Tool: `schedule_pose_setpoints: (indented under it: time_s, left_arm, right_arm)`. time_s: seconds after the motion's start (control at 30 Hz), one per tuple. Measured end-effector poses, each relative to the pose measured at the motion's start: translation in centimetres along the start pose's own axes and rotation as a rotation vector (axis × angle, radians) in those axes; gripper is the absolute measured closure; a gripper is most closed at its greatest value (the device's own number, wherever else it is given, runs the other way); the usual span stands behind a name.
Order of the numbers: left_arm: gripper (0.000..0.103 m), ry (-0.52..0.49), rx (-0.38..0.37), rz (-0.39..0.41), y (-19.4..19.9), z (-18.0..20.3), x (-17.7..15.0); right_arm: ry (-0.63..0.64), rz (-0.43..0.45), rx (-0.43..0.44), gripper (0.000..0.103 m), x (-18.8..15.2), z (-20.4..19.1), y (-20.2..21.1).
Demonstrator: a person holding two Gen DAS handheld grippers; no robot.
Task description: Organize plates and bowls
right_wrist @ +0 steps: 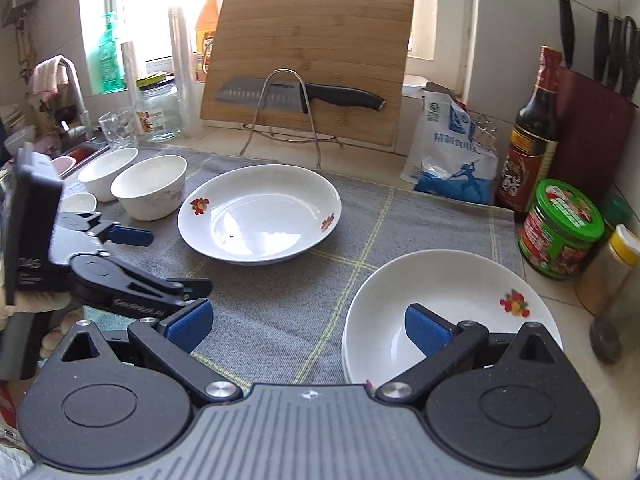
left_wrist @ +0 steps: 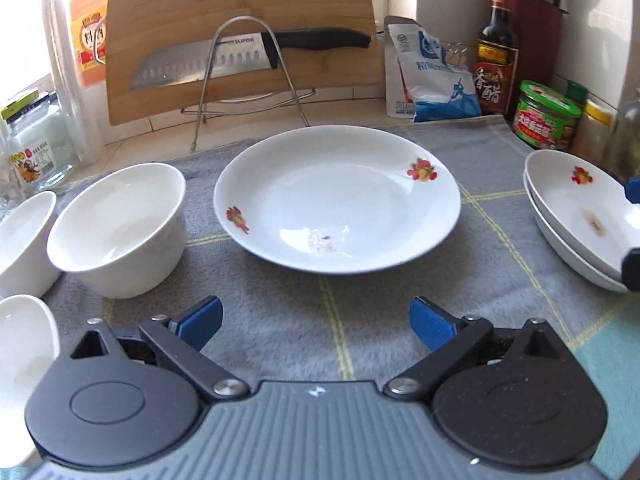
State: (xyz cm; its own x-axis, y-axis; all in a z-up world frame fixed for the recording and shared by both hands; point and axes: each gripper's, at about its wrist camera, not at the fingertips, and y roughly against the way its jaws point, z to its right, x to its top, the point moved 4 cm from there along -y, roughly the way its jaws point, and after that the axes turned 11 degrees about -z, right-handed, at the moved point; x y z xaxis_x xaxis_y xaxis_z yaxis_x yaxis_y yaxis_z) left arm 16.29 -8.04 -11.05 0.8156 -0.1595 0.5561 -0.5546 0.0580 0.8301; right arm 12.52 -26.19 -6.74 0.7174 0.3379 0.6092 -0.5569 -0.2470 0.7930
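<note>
Left gripper [left_wrist: 316, 320] spread wide, empty, above bare grey checked towel [left_wrist: 280, 332] just short of the single white floral plate's [left_wrist: 338, 198] near rim. Right gripper [right_wrist: 309, 326] likewise spread, one blue pad over the stacked white plates' [right_wrist: 444, 292] left edge. White bowls [left_wrist: 116, 228] clustered left.

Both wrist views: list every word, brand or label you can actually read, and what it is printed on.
"SUPOR" on the knife blade, left wrist view.
"香醋" on the dark vinegar bottle label.
"料酒" on the orange bottle label.
"精制食用" partly legible on the white and blue bag.
Green-lidded jar, glass jar label and the lettering on the left gripper body: too small or blurred to read.
</note>
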Motion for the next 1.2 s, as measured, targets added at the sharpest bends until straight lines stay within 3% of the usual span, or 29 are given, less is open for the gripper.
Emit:
schedule_pose_setpoints:
  time_s: [0.27,0.4,0.83,1.2]
  left_arm:
    - [0.001,0.051,-0.001,-0.027,-2.2,0.9,1.3]
    - [0.0,0.03,-0.016,-0.022,-2.5,0.7,1.7]
    - [0.001,-0.035,-0.073,0.005,-2.4,0.3,1.8]
    - [0.0,-0.051,-0.069,0.015,-2.3,0.5,1.7]
  right_arm:
    - [0.039,-0.033,0.122,0.0,2.2,2.6,-1.2]
    - [0.036,-0.062,0.183,0.0,3.6,3.1,-2.3]
    - [0.116,-0.191,0.201,0.0,9.4,2.4,-7.5]
    - [0.151,-0.337,0.285,0.0,13.9,1.9,-14.3]
